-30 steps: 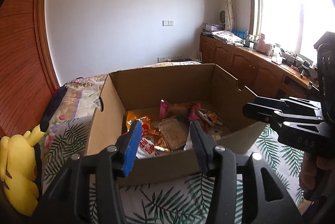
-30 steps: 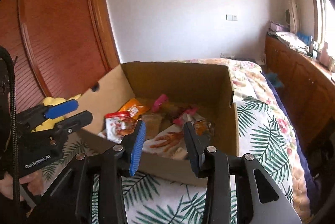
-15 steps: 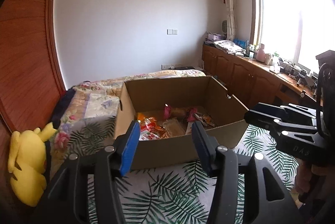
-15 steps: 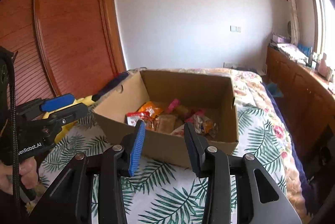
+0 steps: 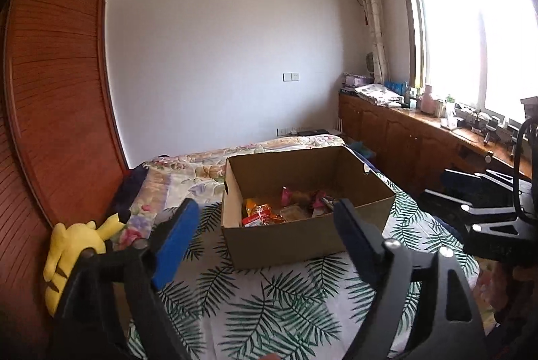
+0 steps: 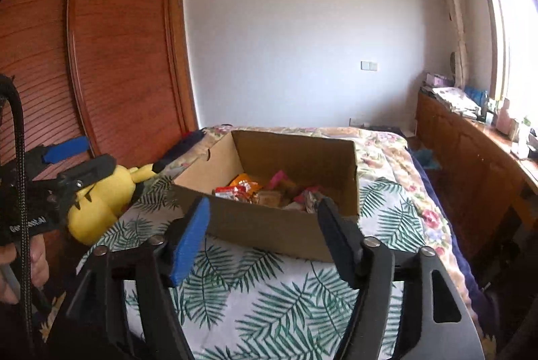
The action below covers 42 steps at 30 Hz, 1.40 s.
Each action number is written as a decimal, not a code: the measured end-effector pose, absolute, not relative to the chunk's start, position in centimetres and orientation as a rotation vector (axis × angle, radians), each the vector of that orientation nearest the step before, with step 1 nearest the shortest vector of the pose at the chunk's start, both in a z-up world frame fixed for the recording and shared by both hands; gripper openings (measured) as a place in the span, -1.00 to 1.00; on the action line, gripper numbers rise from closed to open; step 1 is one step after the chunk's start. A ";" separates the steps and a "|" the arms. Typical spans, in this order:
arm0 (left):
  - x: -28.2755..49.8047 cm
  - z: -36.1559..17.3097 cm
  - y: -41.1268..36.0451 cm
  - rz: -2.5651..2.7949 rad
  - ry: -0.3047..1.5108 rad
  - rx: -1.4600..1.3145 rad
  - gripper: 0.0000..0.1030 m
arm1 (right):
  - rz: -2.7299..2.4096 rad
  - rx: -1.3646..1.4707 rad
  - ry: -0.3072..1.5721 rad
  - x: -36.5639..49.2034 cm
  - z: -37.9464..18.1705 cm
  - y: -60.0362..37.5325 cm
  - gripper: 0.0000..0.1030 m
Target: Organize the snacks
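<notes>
An open cardboard box [image 5: 285, 239] sits on a bed [image 5: 269, 309] covered with a palm-leaf spread, and the snacks [image 5: 285, 212] lie in a loose heap on its floor, well below the rim. In the left wrist view the box's long axis runs left to right across the picture, with one long wall facing the camera and the far right corner turned slightly away; in the right wrist view it sits at an angle, a near corner pointing toward the camera and its length running from lower right to upper left. Among the packets are an orange bag [image 6: 243, 181], a red-and-white one [image 5: 257, 218] lying at the near left of the heap, and pink wrappers [image 6: 277, 178] standing on end; which way the rest point cannot be told. The left gripper [image 5: 265, 222] hangs in the air short of the box, its jaws spread wide with nothing between them, one pad blue. The right gripper [image 6: 264, 218] is likewise held back from the near wall, jaws wide apart and empty. Each gripper shows at the edge of the other's view. A yellow plush [image 6: 101, 205] lies on the bed left of the box, beside a wooden wardrobe [image 6: 117, 57]. A wooden counter [image 5: 420, 138] runs under the window [image 5: 487, 40] on the right.
</notes>
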<state>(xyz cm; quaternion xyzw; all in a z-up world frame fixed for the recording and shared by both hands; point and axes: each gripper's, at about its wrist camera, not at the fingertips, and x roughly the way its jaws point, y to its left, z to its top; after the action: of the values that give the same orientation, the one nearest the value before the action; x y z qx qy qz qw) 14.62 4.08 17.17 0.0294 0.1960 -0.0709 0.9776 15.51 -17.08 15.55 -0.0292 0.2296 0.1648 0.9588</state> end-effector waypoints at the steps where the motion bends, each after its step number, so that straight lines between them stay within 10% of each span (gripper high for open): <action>1: 14.1 17.1 4.1 -0.142 0.394 0.054 0.68 | 0.332 -0.063 0.458 15.0 15.5 -17.2 0.47; 7: 11.3 15.8 3.9 -0.111 0.402 0.049 0.68 | 0.286 -0.089 0.429 11.6 14.5 -18.0 0.77; 42: 1.7 7.0 1.9 -0.040 0.482 0.049 0.68 | 0.194 -0.028 0.444 0.9 7.9 -19.8 0.77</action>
<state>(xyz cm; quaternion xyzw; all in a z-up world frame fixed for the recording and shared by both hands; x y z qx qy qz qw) 1.72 1.92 6.96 0.0241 0.2384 -0.0197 0.9707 0.95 -19.77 7.91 -0.0140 0.2198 0.0961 0.9707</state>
